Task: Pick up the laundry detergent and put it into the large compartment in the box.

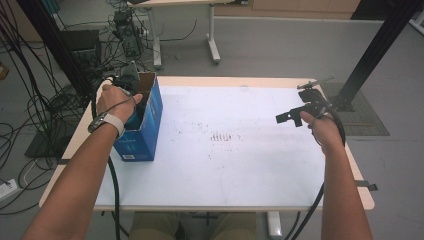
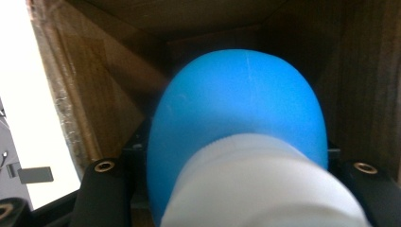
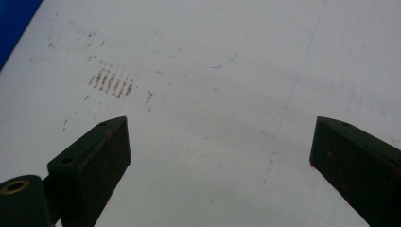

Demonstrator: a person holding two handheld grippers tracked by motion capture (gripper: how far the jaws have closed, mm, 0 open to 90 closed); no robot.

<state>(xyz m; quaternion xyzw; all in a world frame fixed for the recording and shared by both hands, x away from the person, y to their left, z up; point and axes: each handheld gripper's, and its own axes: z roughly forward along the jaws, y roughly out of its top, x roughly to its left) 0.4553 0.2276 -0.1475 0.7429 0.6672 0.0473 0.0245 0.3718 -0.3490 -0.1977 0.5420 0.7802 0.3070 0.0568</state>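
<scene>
A blue cardboard box (image 1: pixel 146 131) stands open-topped at the table's left edge. My left gripper (image 2: pixel 236 187) reaches down into it, its jaws shut on a rounded blue object (image 2: pixel 241 104) with a white ribbed part (image 2: pixel 265 189) nearest the camera. The box's brown inner walls (image 2: pixel 94 94) surround it. In the high view the hand (image 1: pixel 116 100) covers most of that gripper. My right gripper (image 1: pixel 291 118) hovers over the right side of the white table top (image 1: pixel 240 170); its jaws (image 3: pixel 220 156) stand wide open with nothing between them.
Rust-coloured scuff marks (image 1: pixel 222 137) lie mid-table and appear ahead of the right gripper (image 3: pixel 111 82). Cables and equipment (image 1: pixel 75 55) crowd the floor left of the table. A black post (image 1: pixel 380 45) rises at the back right, and another table (image 1: pixel 180 30) stands behind.
</scene>
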